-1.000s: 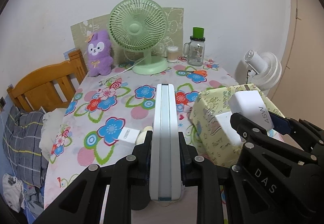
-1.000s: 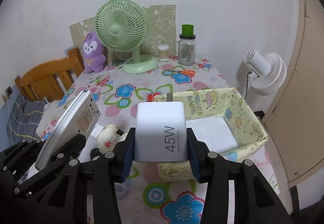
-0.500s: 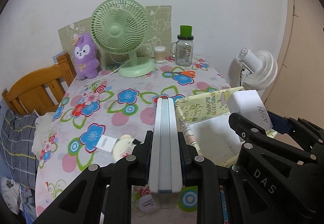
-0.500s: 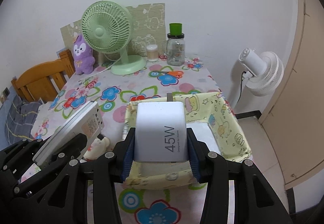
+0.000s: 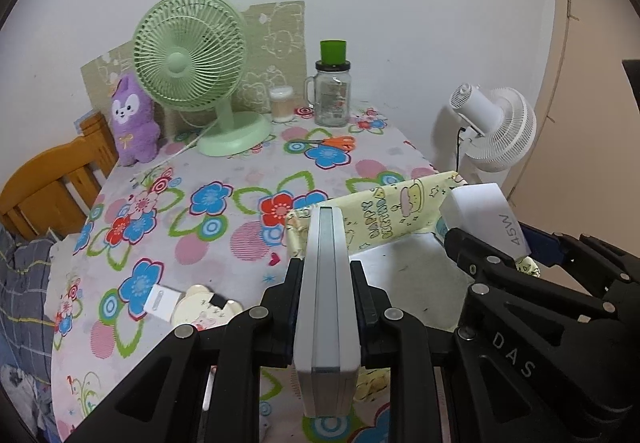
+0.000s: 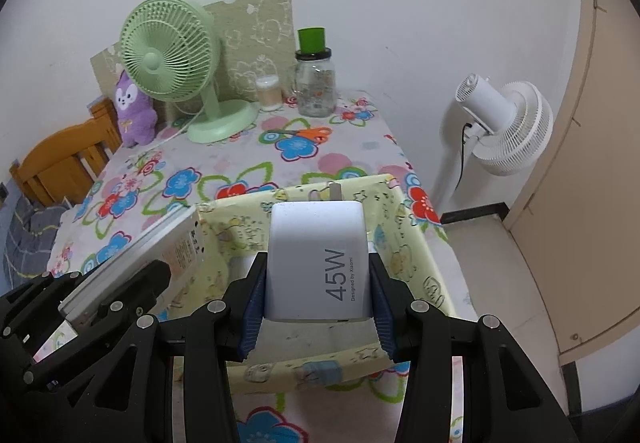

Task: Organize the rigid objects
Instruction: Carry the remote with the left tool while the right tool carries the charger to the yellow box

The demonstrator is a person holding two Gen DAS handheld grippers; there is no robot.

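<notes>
1. Two hand-held grippers appear, each clamped on a rigid object above a yellow patterned fabric bin [image 6: 404, 239] at the lower centre of the right wrist view.
2. Left hand-held gripper [image 5: 326, 283]: its jaws press both faces of a flat white power bank [image 5: 326, 303], held edge-on at the lower centre of the left wrist view; in the right wrist view the same power bank [image 6: 152, 255] shows at lower left, over the bin's left wall.
3. Right hand-held gripper [image 6: 318, 283]: blue-padded jaws grip the sides of a white charger [image 6: 318, 263] marked "45W", its plug prongs pointing away toward the bin's far wall. In the left wrist view the charger [image 5: 484, 215] sits at right centre.
4. Bin: stands on the desk [image 5: 240, 179], which is covered by a flowered cloth; a white floor is visible inside.
5. Loose items, lower left of the left wrist view: a small white box [image 5: 160, 303] touching a cream figurine [image 5: 204, 311].
6. Far edge of the desk, upper centre: green fan [image 5: 192, 67], purple plush toy [image 5: 134, 123], small white jar [image 5: 282, 105], glass jar with green lid [image 5: 332, 87], and orange-handled scissors [image 5: 328, 143].
7. Right of the desk: white standing fan [image 6: 504, 123].
8. Left edge: wooden chair [image 5: 52, 187].
</notes>
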